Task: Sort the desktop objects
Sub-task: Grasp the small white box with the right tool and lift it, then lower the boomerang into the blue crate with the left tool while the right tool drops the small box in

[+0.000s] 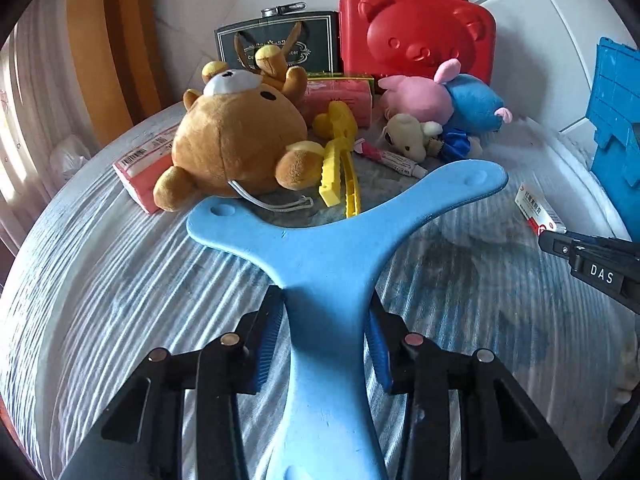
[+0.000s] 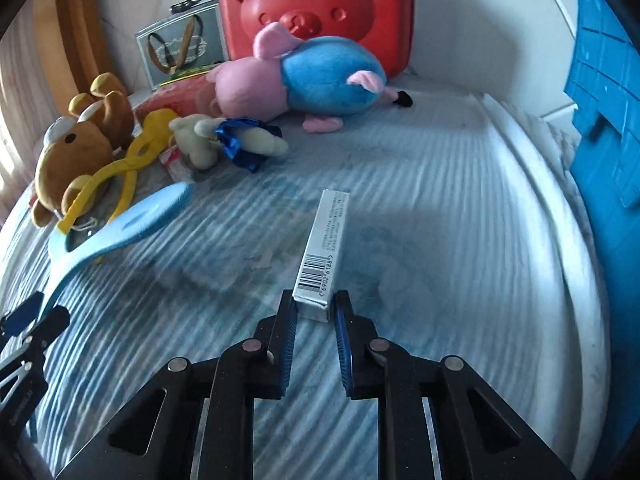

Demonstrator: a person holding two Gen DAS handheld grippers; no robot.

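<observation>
My left gripper (image 1: 326,320) pinches the stem of the blue boomerang (image 1: 336,216), and my right gripper (image 2: 314,308) pinches the near end of the box (image 2: 325,248). Bare tablecloth (image 2: 440,200) spreads right toward the blue crate (image 2: 604,92), which is cut off. Toys crowd the far left.

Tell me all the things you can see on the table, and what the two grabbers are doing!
Boomerang: one, light blue, front centre.
Bear plush: one, brown, left.
Tongs: one, yellow, beside the bear.
Pig plush: one, pink and blue, back.
Small plush: one, cream, centre.
Case: one, red, back.
Tissue packs: two, pink, left and back.
Tube: one, white, centre.
Crate: one, blue, right.
Box: one, white, front.
Left gripper: shut on boomerang.
Right gripper: shut on box.
</observation>
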